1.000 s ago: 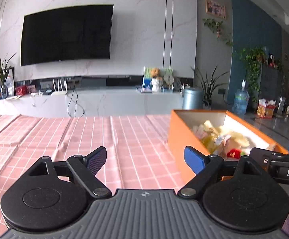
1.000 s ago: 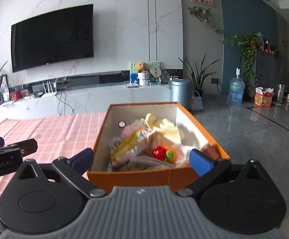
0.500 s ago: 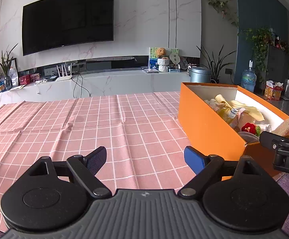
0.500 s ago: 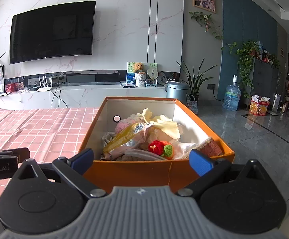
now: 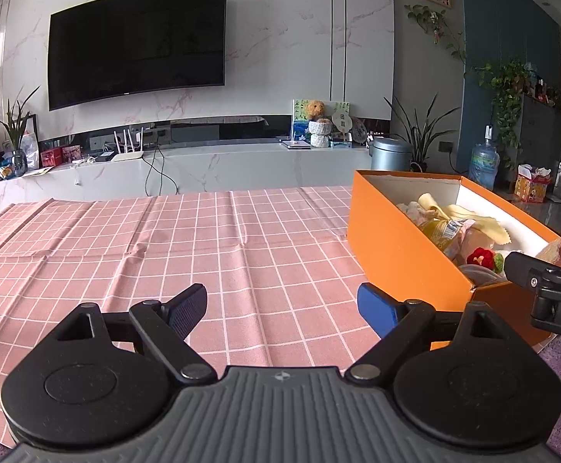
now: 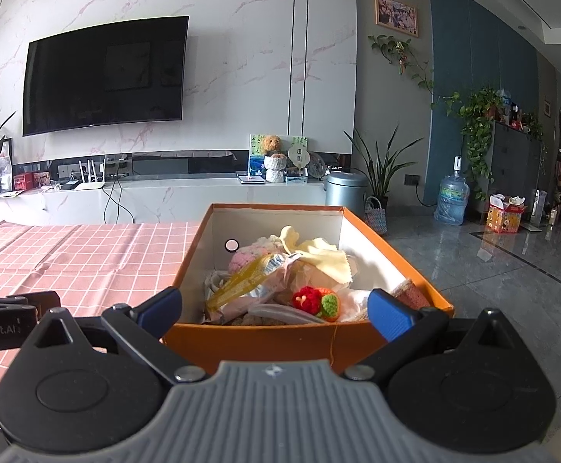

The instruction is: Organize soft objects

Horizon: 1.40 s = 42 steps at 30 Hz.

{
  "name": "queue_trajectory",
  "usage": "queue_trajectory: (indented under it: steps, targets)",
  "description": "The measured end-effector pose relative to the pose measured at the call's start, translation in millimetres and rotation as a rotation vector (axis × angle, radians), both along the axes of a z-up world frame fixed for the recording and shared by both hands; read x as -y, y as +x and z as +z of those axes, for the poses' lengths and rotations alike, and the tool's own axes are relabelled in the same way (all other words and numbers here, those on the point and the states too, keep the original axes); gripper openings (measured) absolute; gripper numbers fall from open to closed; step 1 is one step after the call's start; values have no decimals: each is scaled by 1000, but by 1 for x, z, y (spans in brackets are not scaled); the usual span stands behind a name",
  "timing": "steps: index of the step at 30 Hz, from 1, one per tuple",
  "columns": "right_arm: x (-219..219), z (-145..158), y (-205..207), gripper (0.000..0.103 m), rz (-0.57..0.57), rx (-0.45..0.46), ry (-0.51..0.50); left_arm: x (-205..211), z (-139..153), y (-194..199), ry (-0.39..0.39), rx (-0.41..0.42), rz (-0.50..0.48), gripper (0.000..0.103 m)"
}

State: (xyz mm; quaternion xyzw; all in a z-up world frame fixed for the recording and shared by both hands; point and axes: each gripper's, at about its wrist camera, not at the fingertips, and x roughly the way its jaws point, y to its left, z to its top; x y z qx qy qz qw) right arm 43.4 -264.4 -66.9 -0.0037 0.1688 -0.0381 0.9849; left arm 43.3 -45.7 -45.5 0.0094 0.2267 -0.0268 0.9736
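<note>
Pink checked tablecloth (image 5: 164, 239) is spread under an orange box (image 6: 265, 341) of soft objects (image 6: 280, 281), faced directly by the spread, empty right gripper (image 6: 274, 308), while the likewise spread left gripper (image 5: 282, 306) is held left of it.

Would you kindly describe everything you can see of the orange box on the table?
The orange box looks like cardboard, orange outside and white inside, lidless, with a small round hole in its left wall. It sits flat at the right edge of the pink checked tablecloth, filled with a jumble of soft things: a pale yellow cloth, a pink fuzzy item and a red and green crocheted piece. The right tool, open, is just short of its near wall.
</note>
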Motion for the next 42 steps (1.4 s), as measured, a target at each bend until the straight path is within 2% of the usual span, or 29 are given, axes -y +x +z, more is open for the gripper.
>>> queue_trajectory:
  steps: [42]
  targets:
    - [1,3,-7,100,3,12,10,0,8,-6,10,11,3,103]
